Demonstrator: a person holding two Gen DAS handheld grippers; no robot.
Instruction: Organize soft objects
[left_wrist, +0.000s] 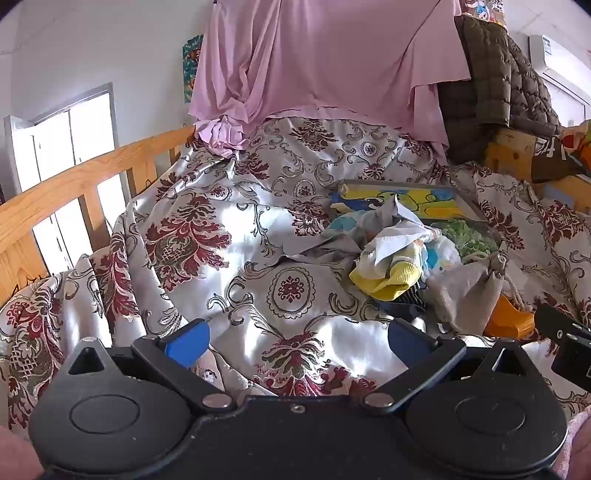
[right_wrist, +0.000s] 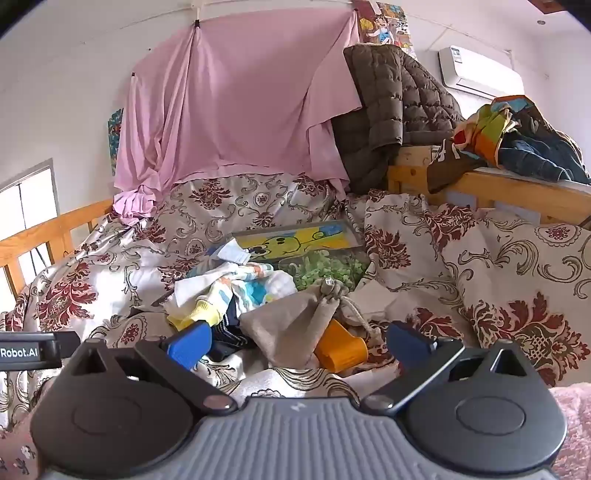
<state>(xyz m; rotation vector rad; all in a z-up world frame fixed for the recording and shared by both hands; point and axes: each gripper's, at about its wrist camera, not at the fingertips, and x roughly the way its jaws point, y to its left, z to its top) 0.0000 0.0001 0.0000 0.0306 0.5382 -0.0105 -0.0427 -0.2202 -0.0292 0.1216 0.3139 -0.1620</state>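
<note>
Both grippers (left_wrist: 297, 341) (right_wrist: 300, 345) spread apart, empty | beige pouch (right_wrist: 295, 325) nearest | orange cup (right_wrist: 341, 350) beside it

A pink sheet (right_wrist: 236, 110) hangs against the white wall behind the bed. A brown quilted jacket (right_wrist: 391, 110) drapes over a wooden frame (right_wrist: 517, 192) beside it. An air conditioner (right_wrist: 480, 72) sits high on the wall, and a wooden bed rail (left_wrist: 74, 177) lines the window side.

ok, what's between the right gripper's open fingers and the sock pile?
Right wrist view: the beige drawstring pouch and an orange object sit between the right gripper and the sock pile.
</note>
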